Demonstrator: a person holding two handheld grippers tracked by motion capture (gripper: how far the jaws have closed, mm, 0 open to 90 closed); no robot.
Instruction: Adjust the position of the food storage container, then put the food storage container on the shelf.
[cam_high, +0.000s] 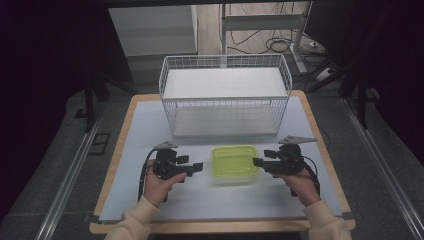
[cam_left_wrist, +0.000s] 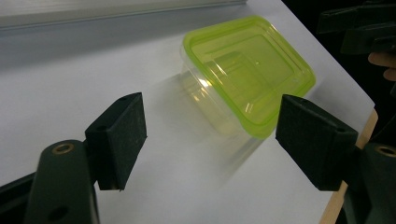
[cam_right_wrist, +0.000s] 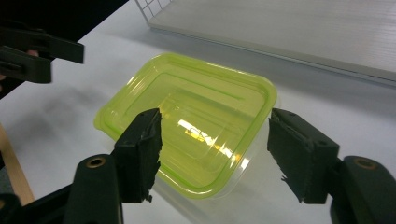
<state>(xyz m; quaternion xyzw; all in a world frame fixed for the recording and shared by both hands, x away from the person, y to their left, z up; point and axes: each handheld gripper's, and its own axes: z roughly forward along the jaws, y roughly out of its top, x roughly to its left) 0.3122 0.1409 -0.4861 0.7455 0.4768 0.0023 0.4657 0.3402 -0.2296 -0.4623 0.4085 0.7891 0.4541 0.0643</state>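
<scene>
A clear plastic container with a lime-green lid (cam_high: 234, 162) sits on the white table mat between my two grippers. My left gripper (cam_high: 197, 167) stands open just left of it, nothing between its jaws. In the left gripper view the container (cam_left_wrist: 245, 70) lies ahead and to the right of the open jaws. My right gripper (cam_high: 256, 162) is open close to the container's right edge. In the right gripper view the container (cam_right_wrist: 191, 116) lies right under and between the spread jaws, which do not grip it.
A white wire basket (cam_high: 225, 95) stands at the back of the table (cam_high: 150, 125), with a flat white panel inside. The table's wooden edge (cam_high: 220, 227) runs along the front. Dark floor and cables surround the table.
</scene>
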